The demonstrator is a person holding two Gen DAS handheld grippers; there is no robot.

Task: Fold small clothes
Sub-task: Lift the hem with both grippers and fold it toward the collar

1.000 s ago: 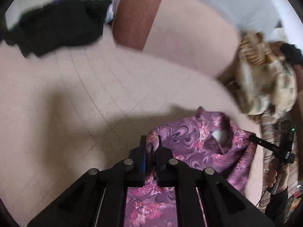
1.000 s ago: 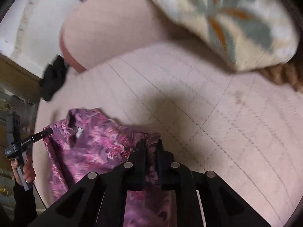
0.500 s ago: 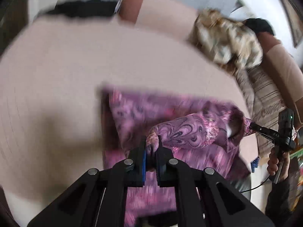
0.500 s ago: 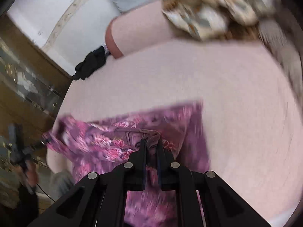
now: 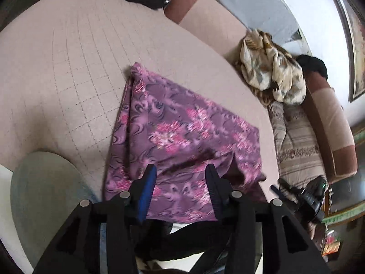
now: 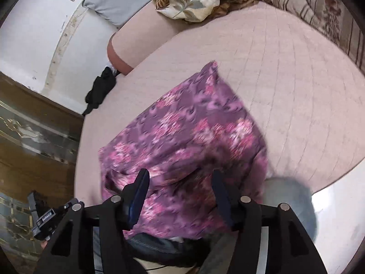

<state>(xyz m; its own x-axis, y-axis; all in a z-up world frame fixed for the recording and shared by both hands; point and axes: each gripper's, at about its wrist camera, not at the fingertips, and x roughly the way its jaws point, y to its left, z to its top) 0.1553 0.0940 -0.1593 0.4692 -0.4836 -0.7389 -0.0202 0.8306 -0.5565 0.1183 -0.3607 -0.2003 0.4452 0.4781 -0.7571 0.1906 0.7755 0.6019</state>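
Both pairs of fingers, left gripper (image 5: 180,175) and right gripper (image 6: 180,180), opening, empty, above the folded purple garment (image 5: 182,127).

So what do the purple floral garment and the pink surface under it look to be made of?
Purple floral garment: thin, soft woven or knit cloth, matte, printed; it drapes and creases limply. Pink surface: quilted textile cover, matte, stitched in a grid. Exact fibres cannot be told.
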